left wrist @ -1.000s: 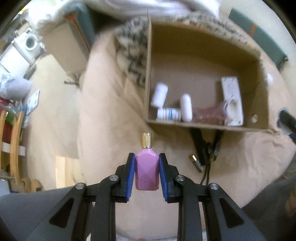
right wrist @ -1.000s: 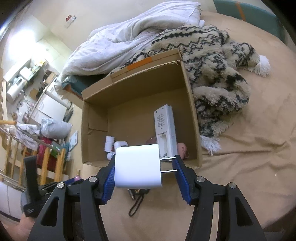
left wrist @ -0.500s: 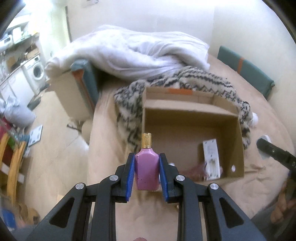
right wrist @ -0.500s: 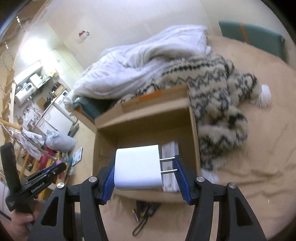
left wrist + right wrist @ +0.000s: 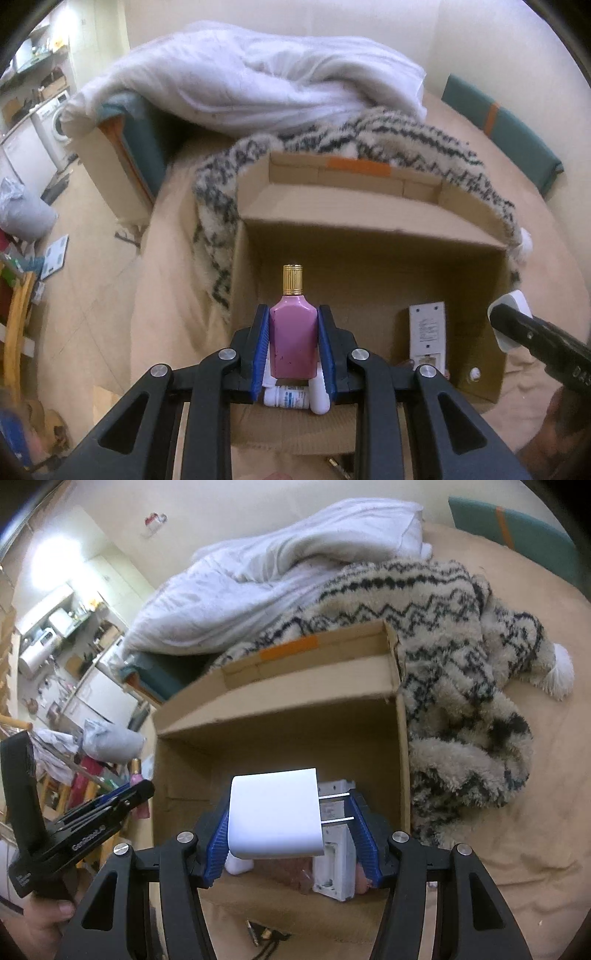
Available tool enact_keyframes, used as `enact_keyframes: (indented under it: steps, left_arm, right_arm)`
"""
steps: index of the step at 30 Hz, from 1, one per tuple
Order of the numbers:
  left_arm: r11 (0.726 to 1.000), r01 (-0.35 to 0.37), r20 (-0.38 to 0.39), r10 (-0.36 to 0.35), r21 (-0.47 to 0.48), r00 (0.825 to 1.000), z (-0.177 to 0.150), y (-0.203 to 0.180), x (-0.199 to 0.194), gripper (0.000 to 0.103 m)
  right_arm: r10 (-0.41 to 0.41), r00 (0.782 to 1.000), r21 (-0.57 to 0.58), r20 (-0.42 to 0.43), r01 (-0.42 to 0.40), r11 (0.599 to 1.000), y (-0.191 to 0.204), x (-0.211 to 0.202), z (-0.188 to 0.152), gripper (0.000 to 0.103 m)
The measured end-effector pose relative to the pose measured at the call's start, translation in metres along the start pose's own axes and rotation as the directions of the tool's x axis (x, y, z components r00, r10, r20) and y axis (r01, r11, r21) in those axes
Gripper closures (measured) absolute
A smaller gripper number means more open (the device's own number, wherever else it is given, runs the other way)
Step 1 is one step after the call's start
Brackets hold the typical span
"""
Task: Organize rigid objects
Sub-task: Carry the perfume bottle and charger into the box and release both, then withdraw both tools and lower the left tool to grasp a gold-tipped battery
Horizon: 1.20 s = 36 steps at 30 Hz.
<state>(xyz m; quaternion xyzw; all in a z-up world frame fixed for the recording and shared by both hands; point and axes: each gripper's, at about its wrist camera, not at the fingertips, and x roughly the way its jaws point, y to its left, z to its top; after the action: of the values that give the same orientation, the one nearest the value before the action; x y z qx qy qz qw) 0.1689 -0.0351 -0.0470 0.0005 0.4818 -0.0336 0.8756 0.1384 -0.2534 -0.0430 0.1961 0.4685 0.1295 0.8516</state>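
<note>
My left gripper [image 5: 293, 350] is shut on a pink perfume bottle [image 5: 293, 341] with a gold cap, held upright above the near left part of an open cardboard box [image 5: 369, 229]. My right gripper [image 5: 291, 834] is shut on a white plug adapter [image 5: 275, 814], prongs pointing right, above the same box [image 5: 280, 698]. In the box lie a white remote [image 5: 426, 332], white small bottles [image 5: 291, 397] and a pinkish item [image 5: 301, 875]. The right gripper shows at the left wrist view's right edge [image 5: 517, 325].
The box sits on a beige bed [image 5: 535, 775]. A patterned fluffy blanket [image 5: 461, 686] wraps its far and right sides, with a white duvet [image 5: 240, 81] behind. A dark cable and small items [image 5: 264, 934] lie in front of the box. Floor and furniture lie left.
Both grippers moved forward toward and over the box, holding their objects. The box now fills the middle of both views and the cable has dropped to the bottom edge.
</note>
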Motion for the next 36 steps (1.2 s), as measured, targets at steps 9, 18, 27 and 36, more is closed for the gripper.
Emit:
enact_keyframes:
  steps: [9,18,27,36]
  left_arm:
    - [0.997,-0.047,-0.050,0.050,0.063,0.998,-0.021,-0.004,0.033,0.080]
    - [0.996,-0.049,-0.114,0.057,0.074,0.992,-0.026,-0.005,0.051,0.080]
    - [0.994,-0.044,-0.146,0.059,0.104,0.987,-0.034,-0.008,0.057,0.080]
    - [0.992,-0.021,-0.143,0.039,0.126,0.989,-0.034,-0.015,0.055,0.066]
  right_arm:
    - [0.020,0.986,-0.025,-0.167,-0.025,0.999,0.011,0.039,-0.020,0.042]
    - [0.001,0.969,-0.015,-0.248,-0.005,1.000,0.010,0.056,-0.029,0.042]
    - [-0.037,0.966,-0.005,-0.256,0.037,0.999,0.002,0.062,-0.025,0.042]
    - [0.002,0.976,-0.004,-0.220,-0.003,1.000,0.005,0.056,-0.019,0.034]
